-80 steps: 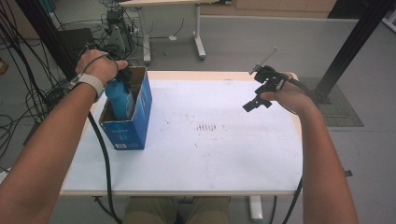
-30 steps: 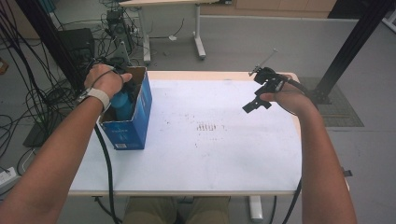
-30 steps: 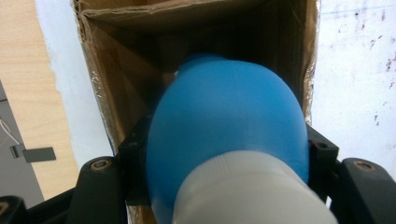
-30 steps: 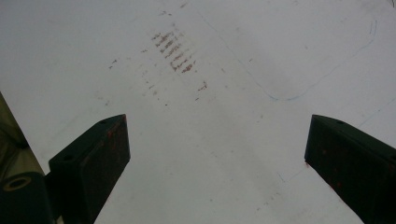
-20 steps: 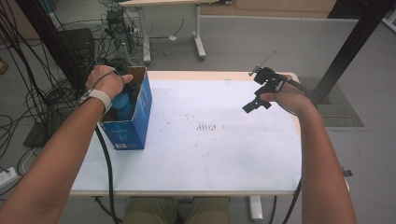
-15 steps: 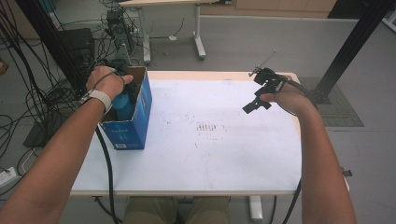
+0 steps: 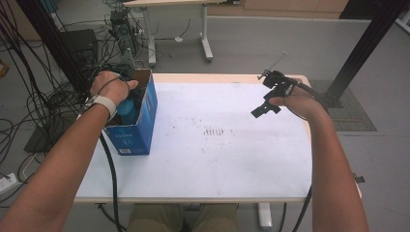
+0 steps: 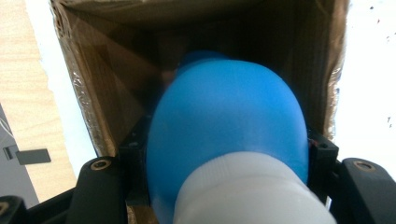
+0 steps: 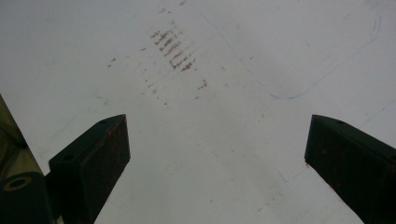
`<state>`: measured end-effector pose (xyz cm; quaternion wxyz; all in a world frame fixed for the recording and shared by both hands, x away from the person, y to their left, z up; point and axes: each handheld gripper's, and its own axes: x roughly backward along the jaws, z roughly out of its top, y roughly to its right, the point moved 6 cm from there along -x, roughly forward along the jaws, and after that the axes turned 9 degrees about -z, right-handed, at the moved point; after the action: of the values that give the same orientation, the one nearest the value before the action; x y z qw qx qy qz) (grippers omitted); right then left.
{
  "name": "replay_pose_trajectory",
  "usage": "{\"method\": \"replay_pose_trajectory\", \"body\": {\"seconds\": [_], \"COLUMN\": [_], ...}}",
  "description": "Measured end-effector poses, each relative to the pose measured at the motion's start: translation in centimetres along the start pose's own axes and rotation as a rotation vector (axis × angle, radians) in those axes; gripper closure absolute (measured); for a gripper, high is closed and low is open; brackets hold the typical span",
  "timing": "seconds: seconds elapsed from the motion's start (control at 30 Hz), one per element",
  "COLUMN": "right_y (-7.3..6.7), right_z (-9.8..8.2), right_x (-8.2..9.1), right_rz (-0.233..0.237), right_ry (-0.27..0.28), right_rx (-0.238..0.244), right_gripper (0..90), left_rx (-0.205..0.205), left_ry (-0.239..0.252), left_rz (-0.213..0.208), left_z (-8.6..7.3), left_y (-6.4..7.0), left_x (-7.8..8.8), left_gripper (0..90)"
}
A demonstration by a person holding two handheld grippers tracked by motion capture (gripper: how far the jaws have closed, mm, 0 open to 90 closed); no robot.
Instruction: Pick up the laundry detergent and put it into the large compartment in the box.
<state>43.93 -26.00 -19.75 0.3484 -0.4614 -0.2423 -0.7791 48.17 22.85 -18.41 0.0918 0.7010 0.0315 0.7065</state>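
Observation:
An open blue cardboard box (image 7: pixel 138 130) stands at the table's left edge. Inside it is a blue bottle (image 7: pixel 126 107) with a white cap (image 8: pixel 252 191), its blue body (image 8: pixel 229 121) pointing into the brown interior. My left gripper (image 8: pixel 227 144) is shut on the bottle's sides, and the hand (image 7: pixel 111 86) that holds it rests over the box's far end. My right gripper (image 7: pixel 269 94) hovers over the table's far right, its jaws wide apart. Nothing lies between them in the right gripper view (image 9: pixel 215 154), just bare white tabletop.
The white tabletop (image 7: pixel 251 159) bears a patch of reddish-brown marks (image 7: pixel 217 131) near its middle. Cables lie on the floor at the left (image 7: pixel 29 116). A black post (image 7: pixel 360 53) rises beyond the right corner, and another table's legs (image 7: pixel 205 34) stand farther back.
Since the earliest frame the left hand has shifted toward the box's far end and the bottle sits lower inside the box. The right hand and its gripper have kept still.

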Motion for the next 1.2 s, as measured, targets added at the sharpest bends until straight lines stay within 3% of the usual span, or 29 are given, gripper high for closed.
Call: {"method": "replay_pose_trajectory", "body": {"seconds": [1.2], "right_y": [0.1], "right_z": [-0.1], "right_x": [-0.1], "right_rz": [0.004], "right_ry": [-0.002], "right_rx": [-0.003], "right_gripper": [6.7], "left_rx": [-0.006], "left_ry": [0.001], "left_rz": [0.004], "left_z": [0.0], "left_y": [-0.2], "left_x": [-1.6], "left_gripper": [37.3]}}
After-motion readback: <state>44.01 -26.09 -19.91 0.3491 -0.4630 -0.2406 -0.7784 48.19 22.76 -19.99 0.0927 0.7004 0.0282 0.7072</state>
